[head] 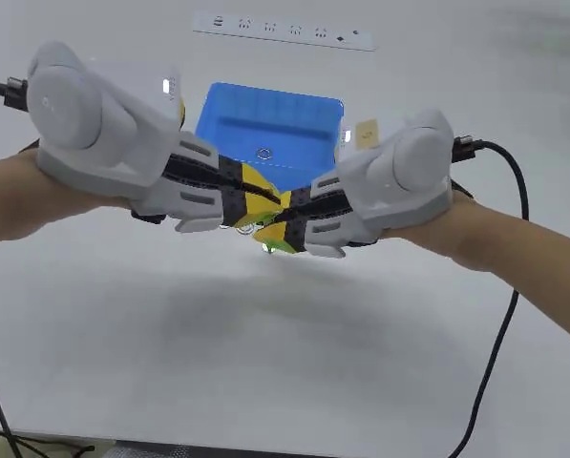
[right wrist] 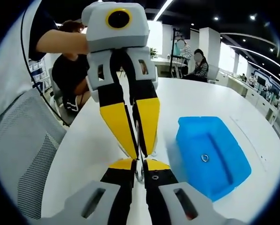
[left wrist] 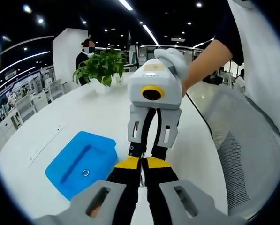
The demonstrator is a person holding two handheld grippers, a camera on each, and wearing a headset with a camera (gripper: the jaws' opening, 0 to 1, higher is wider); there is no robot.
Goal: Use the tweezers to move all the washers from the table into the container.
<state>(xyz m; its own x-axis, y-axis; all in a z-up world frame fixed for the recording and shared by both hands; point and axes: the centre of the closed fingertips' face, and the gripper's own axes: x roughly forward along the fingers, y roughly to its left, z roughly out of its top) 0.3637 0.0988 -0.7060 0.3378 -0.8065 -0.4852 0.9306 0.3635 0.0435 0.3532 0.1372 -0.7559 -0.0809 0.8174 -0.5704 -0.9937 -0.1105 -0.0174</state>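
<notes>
Both angled inward, left hand-held gripper (left wrist: 140,163) and right hand-held gripper (right wrist: 143,164) tip to tip, jaws pressed together, before container (head: 265,119).

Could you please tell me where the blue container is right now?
In the head view, the blue container sits on the white table just beyond the meeting tips of the left gripper and right gripper, with one washer inside.

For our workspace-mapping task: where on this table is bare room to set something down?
Crowded: where the left hand-held gripper and right hand-held gripper meet, just before the blue container. Free: the broad tabletop nearer than them, bordered right by a cable; also the band between container and power strip.
</notes>
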